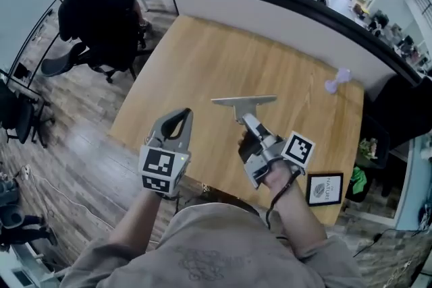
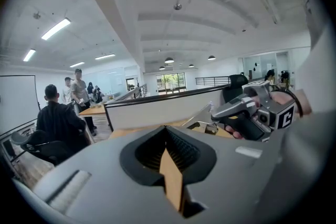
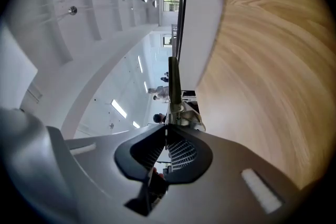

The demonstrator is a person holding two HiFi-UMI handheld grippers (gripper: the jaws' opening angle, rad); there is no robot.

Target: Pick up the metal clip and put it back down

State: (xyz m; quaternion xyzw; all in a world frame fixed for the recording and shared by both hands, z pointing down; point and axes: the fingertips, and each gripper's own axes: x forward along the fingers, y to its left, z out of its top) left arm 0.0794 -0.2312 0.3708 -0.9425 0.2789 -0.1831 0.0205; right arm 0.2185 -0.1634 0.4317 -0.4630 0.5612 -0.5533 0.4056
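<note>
The metal clip (image 1: 244, 102) is in our right gripper (image 1: 248, 125), whose jaws are pinched together on its handle end. The clip's wide flat bar sticks out beyond the fingertips. From the right gripper view we see the clip (image 3: 174, 84) edge-on, standing straight out from the closed tips. As far as we can judge from the head view, it hangs in the air over the near middle of the table (image 1: 202, 64) and does not rest on the wood.

Our left gripper (image 1: 177, 119) sits over the table's near left edge. Its jaws meet at the tips and nothing is between them, so it takes no part in the hold.

Further out, a small pale purple object (image 1: 337, 79) lies by the far right corner. A framed sign (image 1: 325, 187) stands at the near right edge. Past the left edge a person (image 1: 94, 10) sits in an office chair.

We take the pick-up half of the task as done, since the clip is gripped and seems to be clear of the surface. What we have left is the second half: lower the clip onto the bare wood in front of us, open the right jaws, and draw the gripper away.
</note>
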